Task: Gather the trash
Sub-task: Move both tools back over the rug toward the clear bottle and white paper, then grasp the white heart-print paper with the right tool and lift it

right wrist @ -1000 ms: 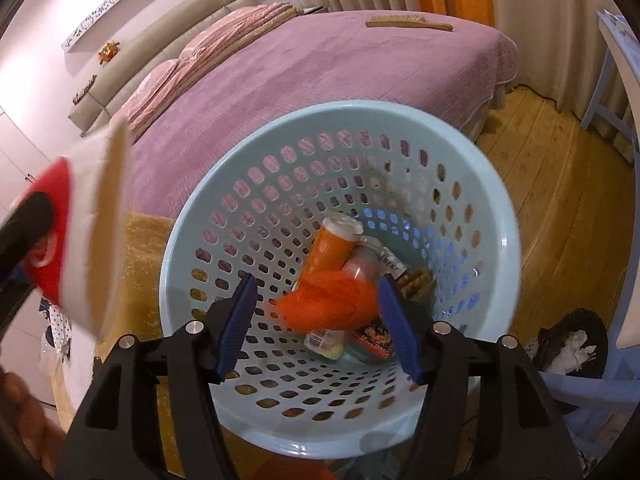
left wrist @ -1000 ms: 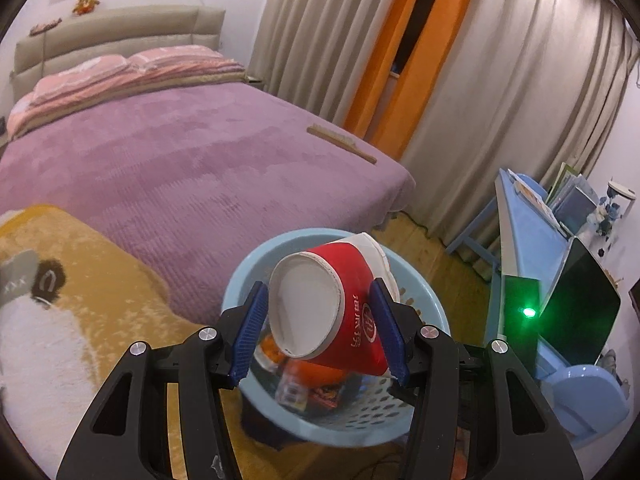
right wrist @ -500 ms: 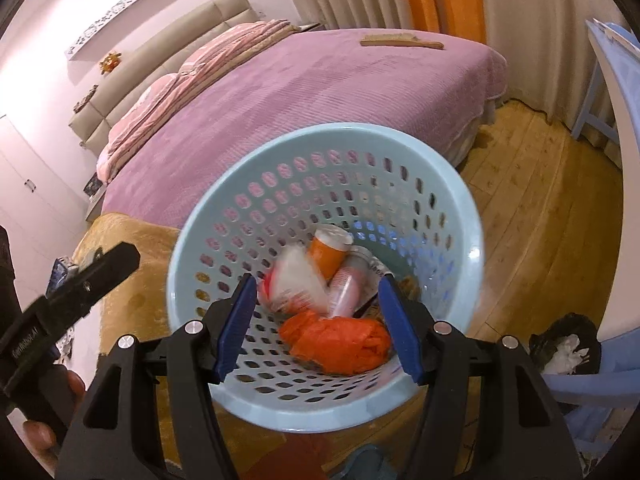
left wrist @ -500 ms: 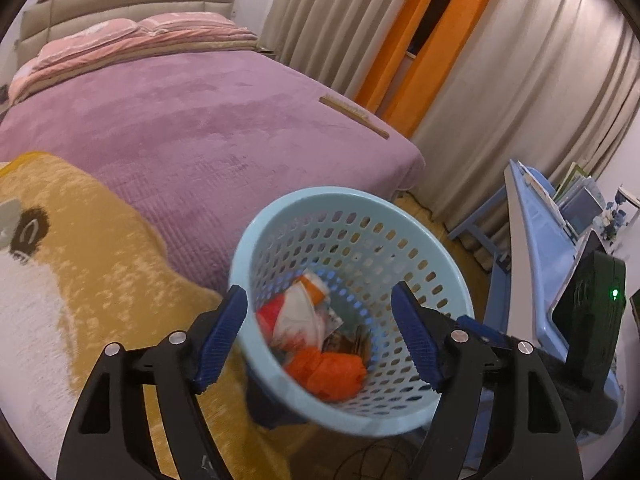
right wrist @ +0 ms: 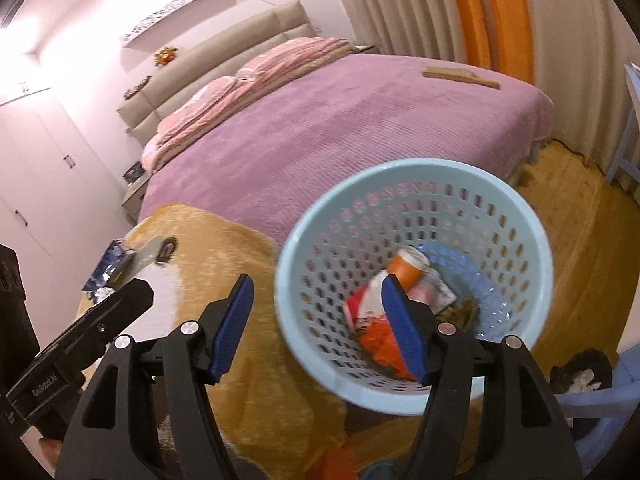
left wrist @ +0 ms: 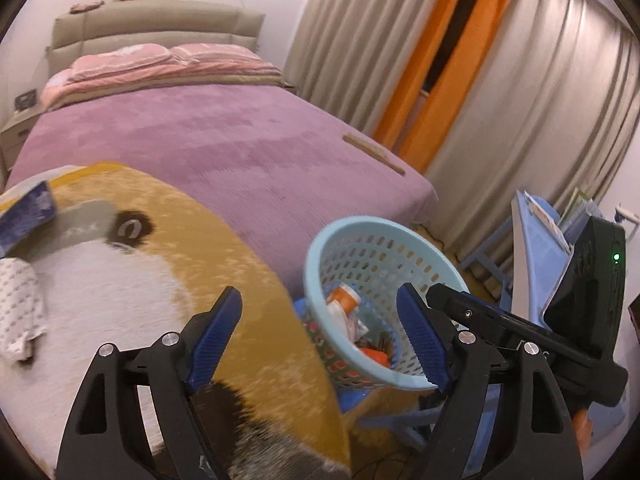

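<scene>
A light blue perforated basket [left wrist: 320, 256] stands at the foot of the bed and also shows in the right wrist view [right wrist: 532, 236]. Inside lie a red and white paper cup [right wrist: 366, 300], an orange bottle [right wrist: 408, 270] and orange wrapping [right wrist: 380, 344]. My left gripper [left wrist: 320, 340] is open and empty, to the left of the basket above a yellow blanket [left wrist: 224, 248]. My right gripper [right wrist: 320, 332] is open and empty, at the basket's near rim. A blue packet [left wrist: 28, 216] and a white patterned cloth [left wrist: 18, 300] lie on the blanket at the far left.
A purple bed [left wrist: 224, 140] with a wooden brush [left wrist: 374, 154] fills the background. A blue desk [left wrist: 540, 248] and a black device with a green light [left wrist: 592, 272] stand at the right. A black bin with white paper [right wrist: 580, 372] sits on the wooden floor.
My left gripper opened and the red and white cup dropped into the basket. Both grippers then swung left, away from the basket, towards the yellow blanket.
</scene>
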`<state>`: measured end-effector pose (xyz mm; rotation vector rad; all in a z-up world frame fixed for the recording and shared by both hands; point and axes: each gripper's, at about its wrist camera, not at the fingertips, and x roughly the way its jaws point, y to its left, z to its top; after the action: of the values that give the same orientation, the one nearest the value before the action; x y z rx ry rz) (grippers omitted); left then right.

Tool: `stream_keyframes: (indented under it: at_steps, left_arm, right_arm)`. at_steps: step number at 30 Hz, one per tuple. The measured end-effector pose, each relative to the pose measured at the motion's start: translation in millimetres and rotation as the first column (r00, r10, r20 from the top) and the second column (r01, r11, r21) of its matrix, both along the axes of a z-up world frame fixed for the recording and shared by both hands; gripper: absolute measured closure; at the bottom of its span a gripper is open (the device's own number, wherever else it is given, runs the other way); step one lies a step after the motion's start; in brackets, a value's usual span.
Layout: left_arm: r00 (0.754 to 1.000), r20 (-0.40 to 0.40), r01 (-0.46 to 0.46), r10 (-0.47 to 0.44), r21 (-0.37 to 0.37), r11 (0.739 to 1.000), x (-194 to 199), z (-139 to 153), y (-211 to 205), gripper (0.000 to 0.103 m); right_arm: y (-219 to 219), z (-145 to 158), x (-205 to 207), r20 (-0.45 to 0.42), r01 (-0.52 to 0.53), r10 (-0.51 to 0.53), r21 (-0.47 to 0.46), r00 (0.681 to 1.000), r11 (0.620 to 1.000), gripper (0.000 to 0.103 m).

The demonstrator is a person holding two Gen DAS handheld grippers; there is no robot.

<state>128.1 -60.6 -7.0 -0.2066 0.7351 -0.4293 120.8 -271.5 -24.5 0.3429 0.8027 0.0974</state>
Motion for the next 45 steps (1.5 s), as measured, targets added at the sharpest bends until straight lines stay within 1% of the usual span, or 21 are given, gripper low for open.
stream_keyframes:
  at_steps: [4, 6, 8, 11, 15, 19, 21, 22, 23, 25, 26, 29, 31, 33, 36, 39, 42, 45]
  left_arm:
    - [0.999, 0.023, -0.040, 0.040, -0.015, 0.999, -13.5, 9.2, 28.7, 0.025]
    - [0.997, 0.031, -0.064, 0.064, -0.014, 0.998, -20.1, 14.0, 45.1, 0.023]
    - [0.995, 0.042, -0.094, 0.094, -0.008, 0.996, -26.1, 18.8, 62.0, 0.022]
    - [0.987, 0.055, -0.148, 0.148, -0.003, 0.989, -34.0, 23.6, 92.3, 0.022]
    - [0.972, 0.057, -0.228, 0.228, -0.005, 0.974, -41.8, 26.1, 138.7, 0.022]
    - [0.946, 0.061, -0.321, 0.319, 0.021, 0.947, -48.6, 25.1, 186.9, 0.022]
    - [0.927, 0.058, -0.373, 0.371, 0.028, 0.927, -52.6, 23.6, 216.3, 0.022]
    - [0.913, 0.055, -0.405, 0.403, 0.030, 0.914, -54.2, 22.7, 234.0, 0.022]
    - [0.905, 0.052, -0.424, 0.422, 0.032, 0.905, -55.9, 22.0, 245.6, 0.022]
    - [0.879, 0.045, -0.476, 0.474, 0.038, 0.879, -59.2, 20.2, 275.1, 0.022]
    - [0.871, 0.042, -0.491, 0.490, 0.039, 0.870, -61.0, 19.6, 285.9, 0.022]
    - [0.836, 0.026, -0.548, 0.547, 0.041, 0.835, -65.7, 14.5, 321.9, 0.022]
    - [0.821, 0.006, -0.571, 0.571, 0.038, 0.820, -67.9, 8.7, 341.7, 0.022]
    - [0.809, -0.024, -0.587, 0.588, 0.036, 0.809, -66.7, 0.4, 356.7, 0.022]
    - [0.801, -0.069, -0.595, 0.594, 0.020, 0.804, -65.4, -11.9, 372.3, 0.022]
    - [0.801, -0.097, -0.592, 0.591, 0.018, 0.805, -63.0, -22.7, 378.0, 0.022]
    - [0.806, -0.119, -0.583, 0.579, 0.008, 0.813, -59.0, -30.8, 379.1, 0.022]
    - [0.815, -0.134, -0.569, 0.563, -0.003, 0.823, -56.1, -36.8, 379.2, 0.022]
  right_arm:
    - [25.6, 8.0, -2.0, 0.021, -0.050, 0.050, -0.007, 0.999, 0.999, 0.040]
    - [40.6, 11.4, -3.2, 0.032, -0.079, 0.079, -0.009, 0.996, 0.997, 0.040]
    - [58.5, 14.1, -2.8, 0.037, -0.112, 0.112, -0.003, 0.993, 0.994, 0.040]
    - [93.5, 17.4, -1.1, 0.040, -0.184, 0.184, 0.004, 0.982, 0.983, 0.040]
    - [144.4, 21.1, -0.3, 0.047, -0.264, 0.266, -0.045, 0.963, 0.963, 0.040]
    - [198.5, 21.5, -1.4, 0.057, -0.340, 0.346, -0.102, 0.936, 0.935, 0.040]
    - [221.7, 20.4, -1.4, 0.060, -0.375, 0.383, -0.116, 0.922, 0.920, 0.040]
    - [235.6, 19.4, -0.6, 0.058, -0.395, 0.404, -0.122, 0.913, 0.911, 0.040]
    - [244.7, 18.6, 0.2, 0.056, -0.407, 0.416, -0.126, 0.908, 0.905, 0.040]
    - [270.4, 16.0, 2.8, 0.050, -0.440, 0.450, -0.132, 0.892, 0.888, 0.040]
    - [282.3, 14.0, 4.9, 0.044, -0.455, 0.464, -0.135, 0.885, 0.880, 0.040]
    - [311.8, 6.1, 11.8, 0.027, -0.480, 0.489, -0.151, 0.872, 0.864, 0.040]
    - [325.0, -2.0, 18.4, 0.019, -0.484, 0.494, -0.169, 0.869, 0.858, 0.040]
    - [335.3, -11.8, 27.1, -0.003, -0.479, 0.487, -0.177, 0.874, 0.859, 0.040]
    - [346.2, -27.3, 42.3, -0.043, -0.475, 0.475, -0.148, 0.879, 0.867, 0.040]
    - [350.0, -38.2, 55.3, -0.070, -0.464, 0.458, -0.136, 0.886, 0.875, 0.040]
    - [352.3, -48.4, 65.1, -0.101, -0.459, 0.449, -0.116, 0.888, 0.881, 0.040]
    - [354.7, -57.9, 72.1, -0.126, -0.468, 0.456, -0.095, 0.881, 0.879, 0.040]
